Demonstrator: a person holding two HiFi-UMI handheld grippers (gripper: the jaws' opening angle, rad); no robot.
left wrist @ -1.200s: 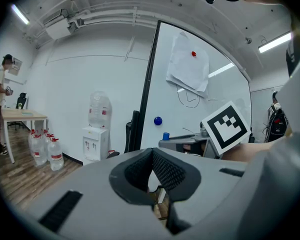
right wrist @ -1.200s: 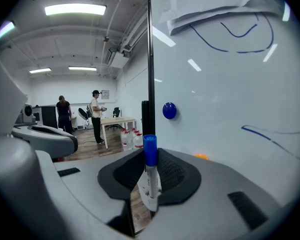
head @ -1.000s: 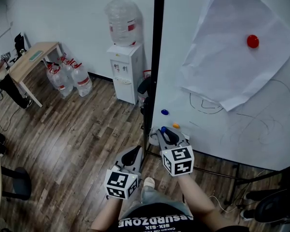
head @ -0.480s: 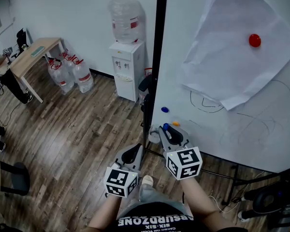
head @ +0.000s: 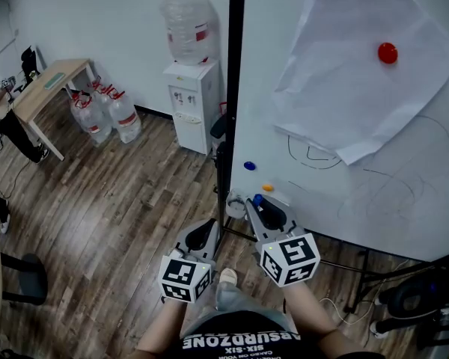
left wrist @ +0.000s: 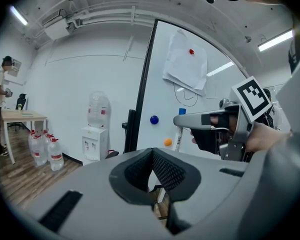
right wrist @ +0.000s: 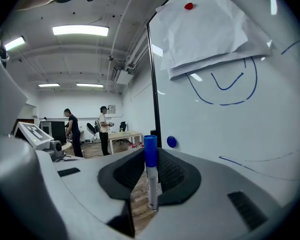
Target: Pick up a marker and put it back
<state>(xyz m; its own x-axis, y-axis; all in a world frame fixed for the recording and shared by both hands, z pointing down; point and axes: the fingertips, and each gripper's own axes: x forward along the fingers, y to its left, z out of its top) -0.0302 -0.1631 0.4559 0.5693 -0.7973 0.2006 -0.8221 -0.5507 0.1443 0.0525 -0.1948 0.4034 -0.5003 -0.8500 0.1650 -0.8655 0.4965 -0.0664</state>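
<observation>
A white marker with a blue cap (right wrist: 151,181) stands upright between the pads of my right gripper (right wrist: 150,156), which is shut on it. In the head view the right gripper (head: 259,205) hangs just in front of the whiteboard's (head: 404,200) lower left corner, and the marker's cap (head: 257,199) shows at its tip. My left gripper (head: 203,235) hangs lower and to the left. Its pads (left wrist: 162,169) meet with nothing between them. The left gripper view shows the right gripper (left wrist: 210,120) from the side, the marker (left wrist: 179,134) poking below it.
On the board are a blue magnet (head: 249,166), an orange magnet (head: 267,188) and a paper sheet (head: 344,73) pinned by a red magnet (head: 388,52). A water dispenser (head: 191,103), several water bottles (head: 108,114) and a table (head: 49,88) stand to the left on the wooden floor.
My right gripper with the marker has drawn back a little from the board, toward the person. The left gripper has hardly moved.
</observation>
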